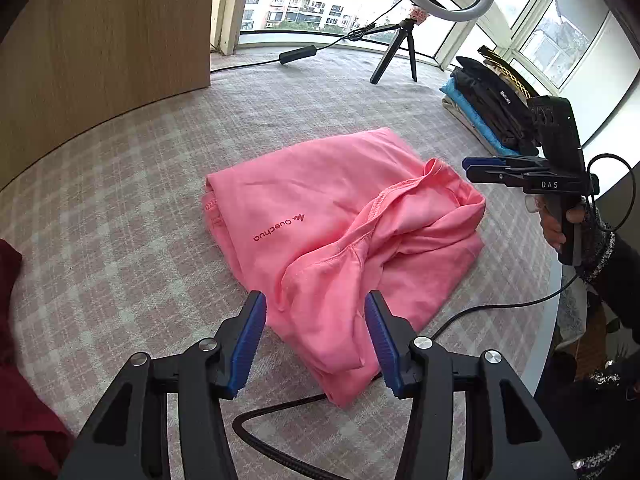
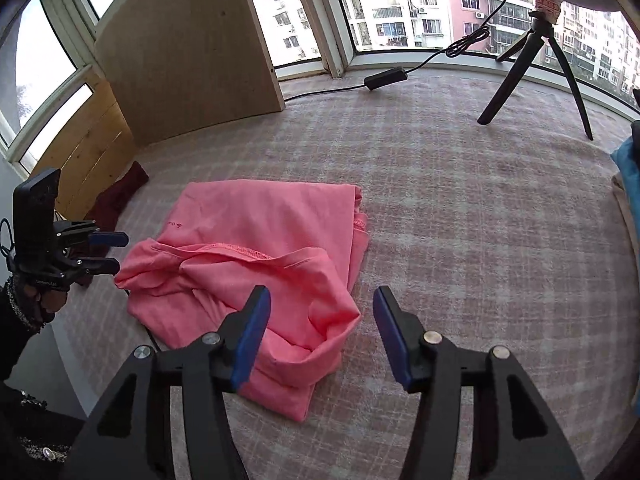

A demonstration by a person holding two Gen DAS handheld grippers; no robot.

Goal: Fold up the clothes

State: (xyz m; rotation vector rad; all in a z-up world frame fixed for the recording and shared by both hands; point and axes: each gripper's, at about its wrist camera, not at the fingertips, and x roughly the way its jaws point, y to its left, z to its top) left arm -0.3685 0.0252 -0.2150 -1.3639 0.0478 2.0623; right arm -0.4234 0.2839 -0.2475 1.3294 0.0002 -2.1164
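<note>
A pink shirt [image 1: 320,208] with a dark red logo lies folded on the checked cloth, its sleeve and hem part bunched loosely on top. My left gripper [image 1: 314,304] hangs open over the shirt's near edge; the cloth lies under the gap and the pads do not press it. Seen from the right wrist, the pink shirt [image 2: 256,232] lies ahead and to the left. My right gripper [image 2: 322,296] is open above its near right corner and grips nothing. Each gripper shows in the other's view: the right gripper [image 1: 470,170] beside the shirt's right edge, the left gripper [image 2: 114,252] at its left edge.
A stack of folded clothes [image 1: 488,120] sits at the far right. A ring light on a tripod [image 1: 396,52] stands by the windows. A dark red garment [image 1: 16,320] lies at the left. A wooden board [image 1: 100,40] stands behind. A black cable [image 1: 280,408] runs under the shirt.
</note>
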